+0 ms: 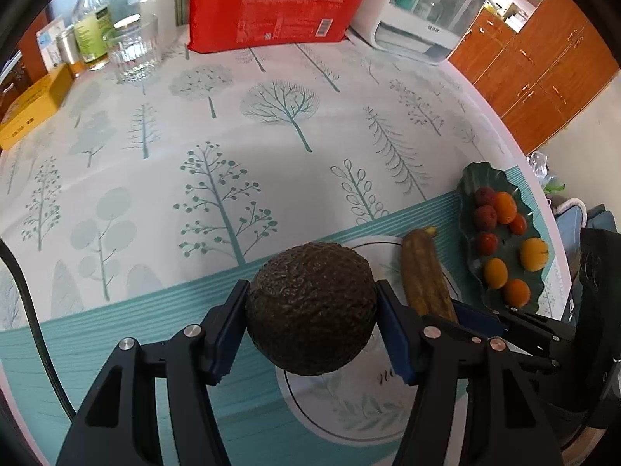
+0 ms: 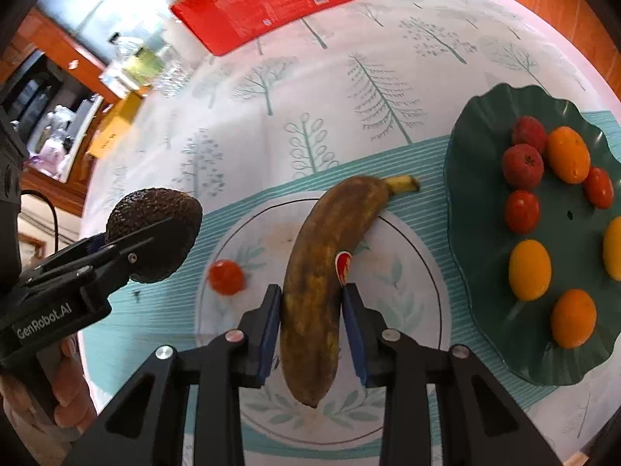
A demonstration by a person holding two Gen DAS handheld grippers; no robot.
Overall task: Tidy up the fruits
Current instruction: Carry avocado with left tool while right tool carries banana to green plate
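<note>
Left wrist view: left gripper [image 1: 312, 320] is clamping the avocado [image 1: 311, 308] across its widest part, blue pads pressing both sides, fruit sitting right between the fingers and blocking most of the white plate [image 1: 341, 407] below it. The avocado is looking dark and pebbly, probably ripe and a bit soft, moderately heavy, so a mid-body grip is looking right and a hard squeeze could be bruising it. The gripper is pointing steeply down at the tablecloth [image 1: 217, 147]. Just right of the fingers the banana [image 1: 425, 272] is showing, and further right the green leaf dish [image 1: 471, 182] is holding small red and orange fruits. Right wrist view: right gripper [image 2: 312, 328] is gripping the banana [image 2: 330, 264] low on its body, pads closing on both flanks, stem end pointing away from the fingers toward the green leaf dish [image 2: 477, 147] up and to the right. The banana is heavily browned, likely very soft and easily squashed, and with the hold sitting near one end, the long end could be sagging. The gripper is also angling steeply down over the white plate [image 2: 411, 272]. A small red tomato [image 2: 226, 276] is lying on the plate just left of the fingers. Far left, the left gripper [image 2: 155, 233] is carrying the avocado [image 2: 155, 229] clear of the plate, a hand [image 2: 70, 380] showing below it.
</note>
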